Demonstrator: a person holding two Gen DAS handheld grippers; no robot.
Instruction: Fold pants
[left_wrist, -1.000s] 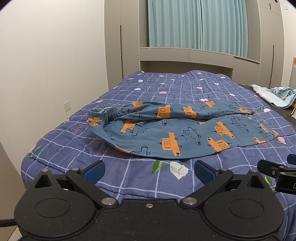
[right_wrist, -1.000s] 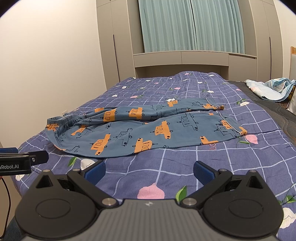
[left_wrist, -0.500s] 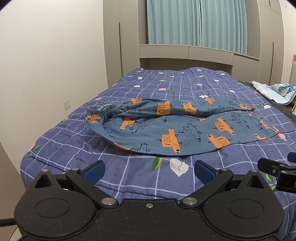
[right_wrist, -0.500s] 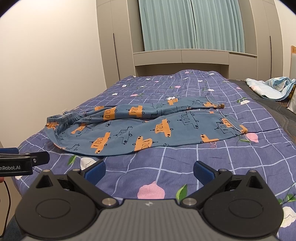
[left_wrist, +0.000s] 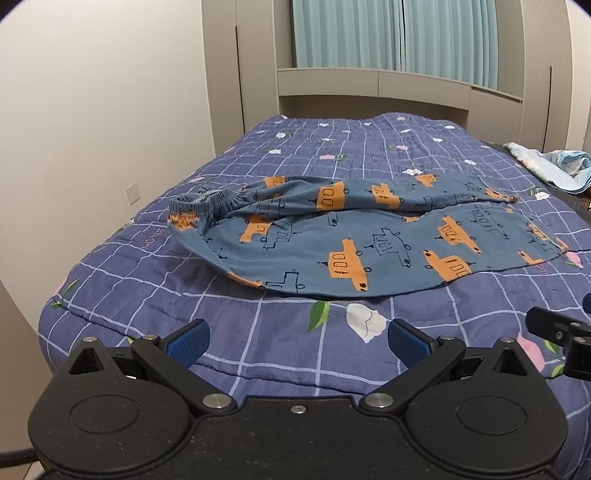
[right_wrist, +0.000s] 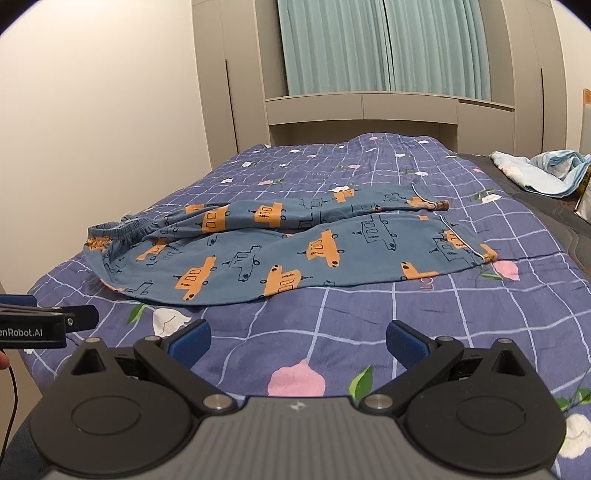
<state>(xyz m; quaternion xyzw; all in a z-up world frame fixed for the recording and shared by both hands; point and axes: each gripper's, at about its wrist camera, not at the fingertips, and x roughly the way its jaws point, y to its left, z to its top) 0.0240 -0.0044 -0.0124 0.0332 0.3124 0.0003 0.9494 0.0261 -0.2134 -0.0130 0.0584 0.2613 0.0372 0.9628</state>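
Pants (left_wrist: 354, 240), mid-frame on bed (left_wrist: 258, 339): thin, limp, light cloth, best pinched at waistband (left_wrist: 207, 201) and cuffs; both jaws spread, empty.

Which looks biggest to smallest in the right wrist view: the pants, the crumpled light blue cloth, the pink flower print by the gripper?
1. pants
2. light blue cloth
3. pink flower print
The cloth lies farther away, so ranks two and three are unsure.
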